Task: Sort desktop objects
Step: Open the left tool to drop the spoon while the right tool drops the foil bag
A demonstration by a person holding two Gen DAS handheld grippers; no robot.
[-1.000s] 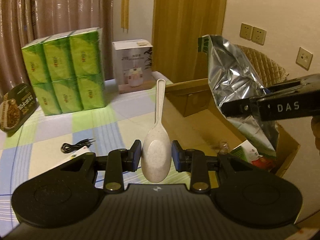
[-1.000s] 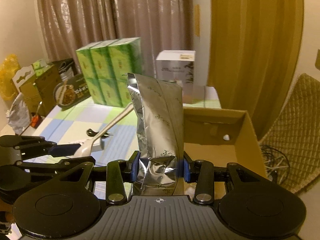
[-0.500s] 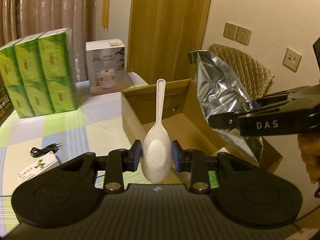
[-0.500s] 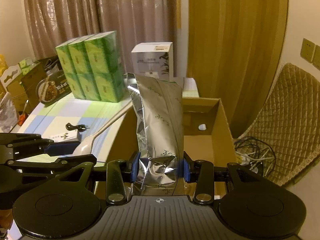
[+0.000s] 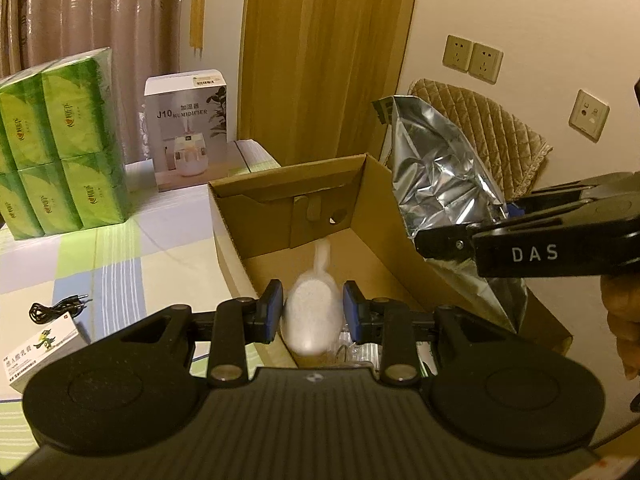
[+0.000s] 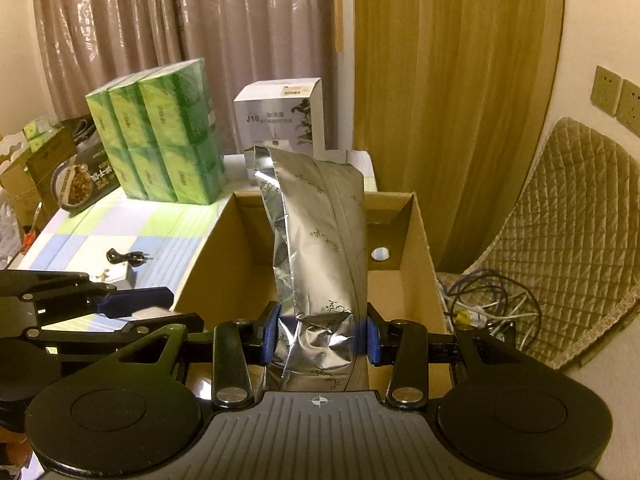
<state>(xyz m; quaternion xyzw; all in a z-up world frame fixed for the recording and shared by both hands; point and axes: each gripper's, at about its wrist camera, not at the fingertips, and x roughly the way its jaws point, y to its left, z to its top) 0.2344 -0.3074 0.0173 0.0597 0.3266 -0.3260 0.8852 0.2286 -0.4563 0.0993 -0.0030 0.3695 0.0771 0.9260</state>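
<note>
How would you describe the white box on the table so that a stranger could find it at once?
Start at the checked table and go to its far edge by the curtain. Right of the stacked green packs stands a lone white box. It is the only white carton there, showing a plant and the label "J10 HUMIDIFIER".

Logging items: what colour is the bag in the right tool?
Silver foil bag with small dark printed marks; right wrist view shows it best.

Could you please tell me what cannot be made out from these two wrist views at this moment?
- Spoon: motion-blurred in the left view, so whether the left gripper grips it is unclear.
- Cardboard box contents: mostly hidden behind the left gripper body.
- Foil bag lower end: hidden behind the right gripper.
</note>
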